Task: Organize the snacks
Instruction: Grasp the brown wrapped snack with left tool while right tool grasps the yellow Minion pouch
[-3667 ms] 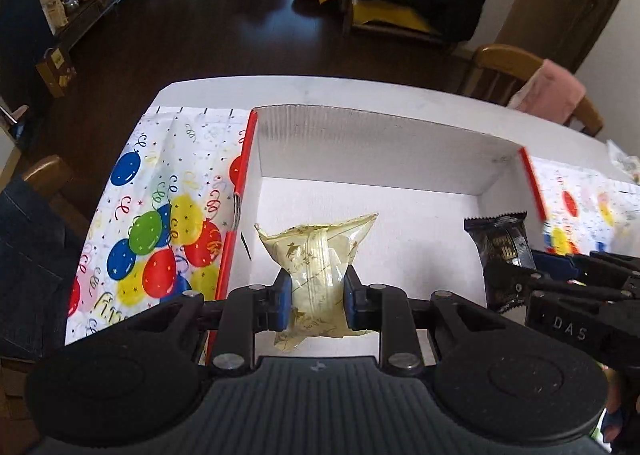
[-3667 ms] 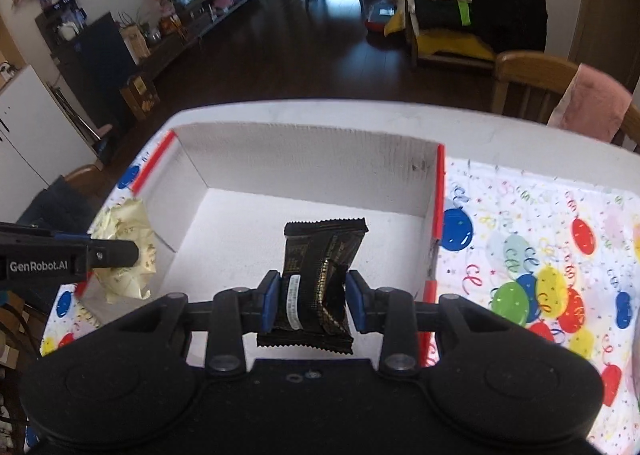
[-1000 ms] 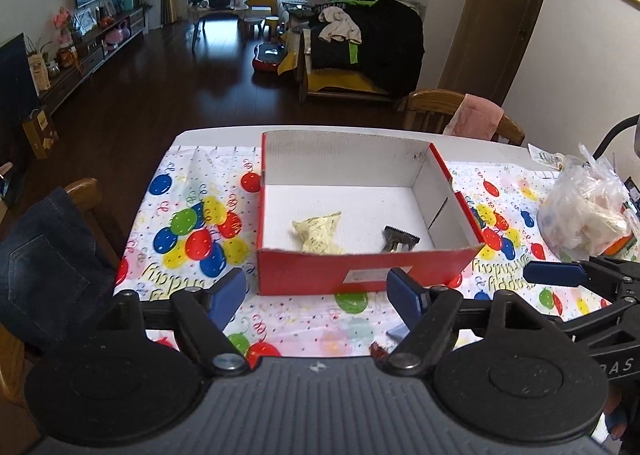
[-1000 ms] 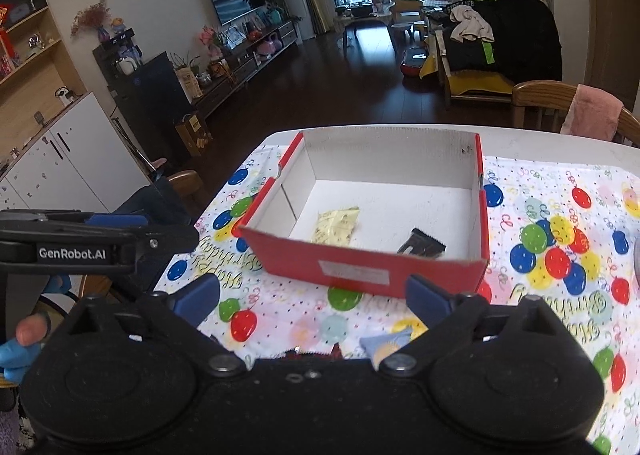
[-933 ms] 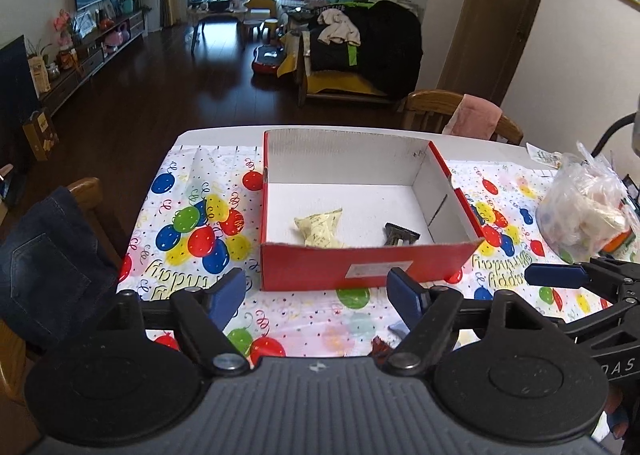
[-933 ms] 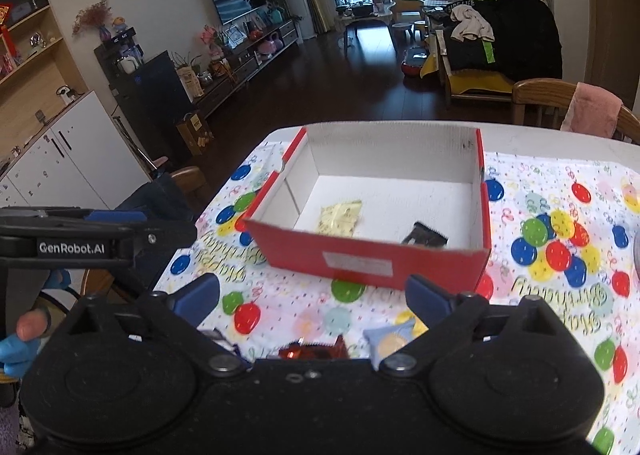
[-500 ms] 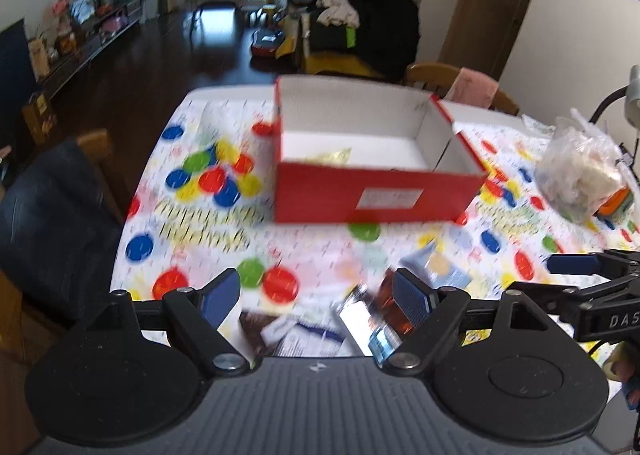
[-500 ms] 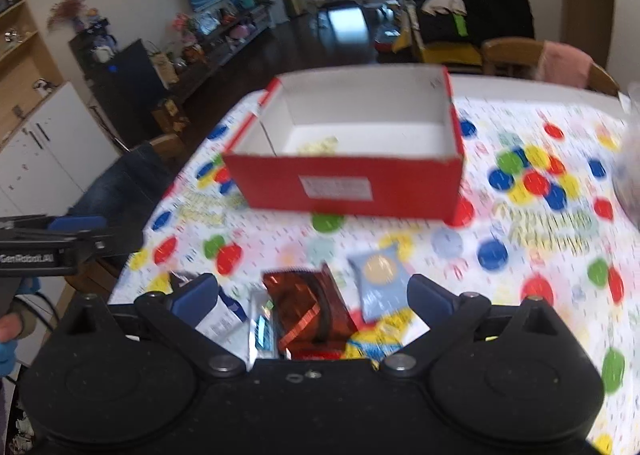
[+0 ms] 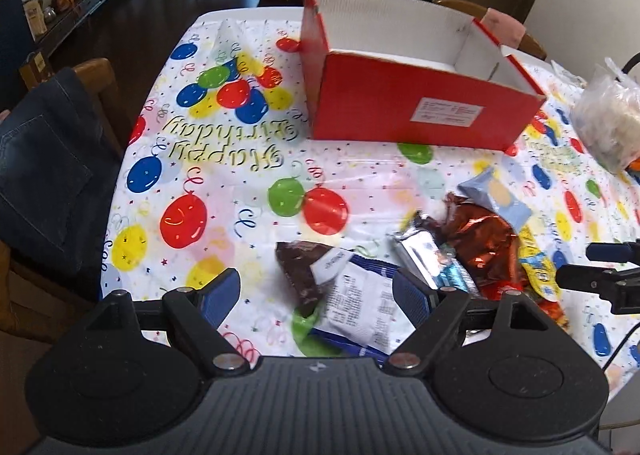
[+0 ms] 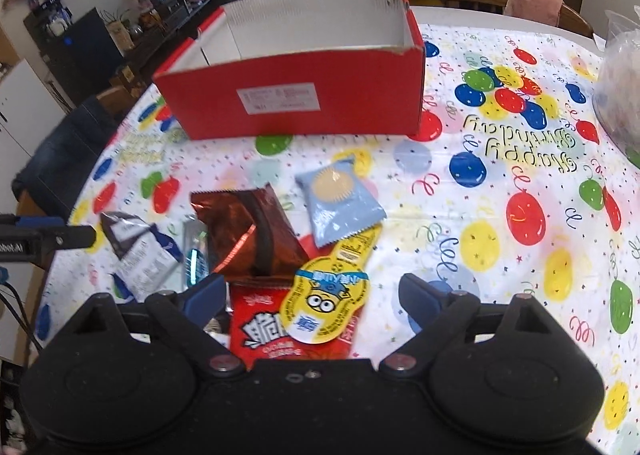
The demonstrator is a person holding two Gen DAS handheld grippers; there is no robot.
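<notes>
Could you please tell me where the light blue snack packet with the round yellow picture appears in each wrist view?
Left wrist: light blue packet right of centre, behind the foil snacks.
Right wrist: light blue packet centre, beyond the yellow packet.
Shared landmark: red box behind it.

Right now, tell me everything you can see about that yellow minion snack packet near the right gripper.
The yellow minion packet is a flat, glossy, guitar-shaped wrapper with a goggle-eyed cartoon face, a blue band of print and a narrow neck pointing up toward the box. It lies flat on top of the red packet, and its neck reaches the lower edge of the pale blue packet. It sits between the open fingers of the right gripper, touched by neither. It looks sealed.
</notes>
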